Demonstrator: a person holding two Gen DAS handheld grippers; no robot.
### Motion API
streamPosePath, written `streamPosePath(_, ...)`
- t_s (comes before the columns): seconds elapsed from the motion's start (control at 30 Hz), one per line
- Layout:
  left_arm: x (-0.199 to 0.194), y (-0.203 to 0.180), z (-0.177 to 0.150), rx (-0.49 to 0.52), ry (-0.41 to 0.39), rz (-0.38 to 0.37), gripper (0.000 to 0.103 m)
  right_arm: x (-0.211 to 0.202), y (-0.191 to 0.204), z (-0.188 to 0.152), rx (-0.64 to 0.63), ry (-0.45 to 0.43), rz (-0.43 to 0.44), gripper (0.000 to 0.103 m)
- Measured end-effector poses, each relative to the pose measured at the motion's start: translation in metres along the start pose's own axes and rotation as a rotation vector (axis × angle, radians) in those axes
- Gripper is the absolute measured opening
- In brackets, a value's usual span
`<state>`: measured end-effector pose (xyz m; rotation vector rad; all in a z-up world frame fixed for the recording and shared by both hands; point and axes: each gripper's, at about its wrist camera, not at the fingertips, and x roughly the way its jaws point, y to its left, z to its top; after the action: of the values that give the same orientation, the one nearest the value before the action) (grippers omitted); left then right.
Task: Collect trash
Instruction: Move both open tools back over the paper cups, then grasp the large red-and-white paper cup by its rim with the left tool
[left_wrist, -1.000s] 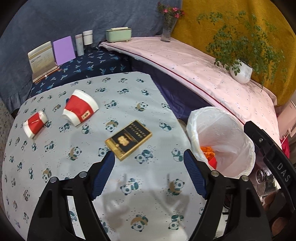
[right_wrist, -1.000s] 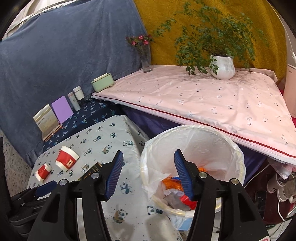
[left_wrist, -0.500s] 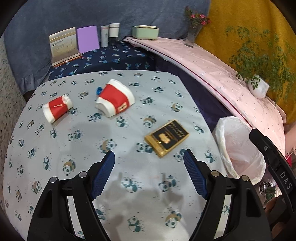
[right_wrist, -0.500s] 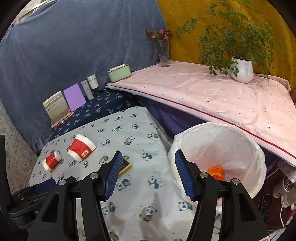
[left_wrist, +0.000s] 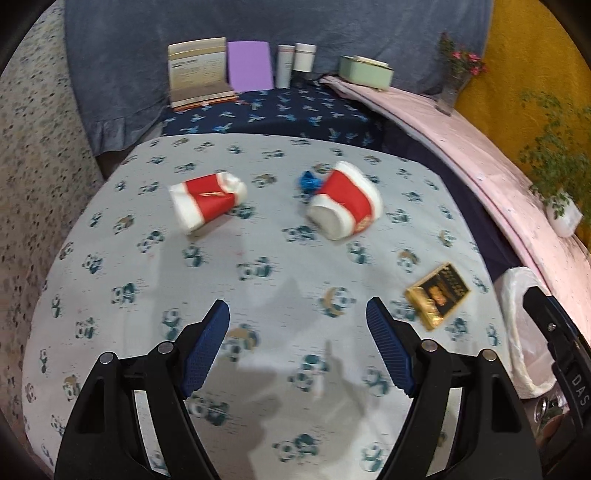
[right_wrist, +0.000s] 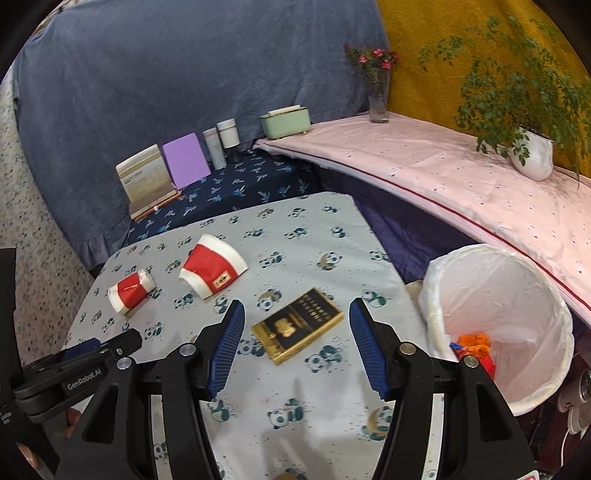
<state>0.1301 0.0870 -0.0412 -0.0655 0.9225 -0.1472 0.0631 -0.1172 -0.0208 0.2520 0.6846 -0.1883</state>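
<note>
Two crushed red-and-white paper cups lie on the panda-print table (left_wrist: 258, 295): a small one (left_wrist: 207, 201) (right_wrist: 131, 290) at the left and a bigger one (left_wrist: 345, 208) (right_wrist: 212, 266) near the middle. A blue scrap (left_wrist: 309, 181) sits just behind the bigger cup. A black-and-gold flat box (left_wrist: 437, 295) (right_wrist: 297, 325) lies toward the table's right side. My left gripper (left_wrist: 297, 314) hangs open above bare cloth, short of the cups. My right gripper (right_wrist: 295, 314) is open over the box, nothing between its fingers. The white-lined trash bin (right_wrist: 517, 280) (left_wrist: 517, 295) stands off the table's right edge with orange and red scraps inside.
Behind the table a dark blue shelf holds a card stand (right_wrist: 146, 181), a purple card (right_wrist: 186, 160), two white bottles (right_wrist: 221, 142) and a mint-green box (right_wrist: 286, 120). A pink-covered ledge (right_wrist: 443, 177) carries a flower vase (right_wrist: 378, 92) and a potted plant (right_wrist: 532, 155).
Both grippers have swung left, away from the bin and over the table. The cups now sit ahead of the left gripper, and the box has come under the right one. Both stay open.
</note>
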Motion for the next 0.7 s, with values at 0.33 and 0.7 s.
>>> streamPosePath(0.33, 0.021, 0.066, 0.015, -0.080, 0.009, 0.074, 0.073, 0.038, 0.048, -0.002, -0.067, 0.061, 0.048, 0.057)
streamPosePath(0.7, 0.056, 0.100, 0.041, -0.132, 0.029, 0.051, 0.073, 0.098, 0.099, 0.000, -0.121, 0.127, 0.092, 0.057)
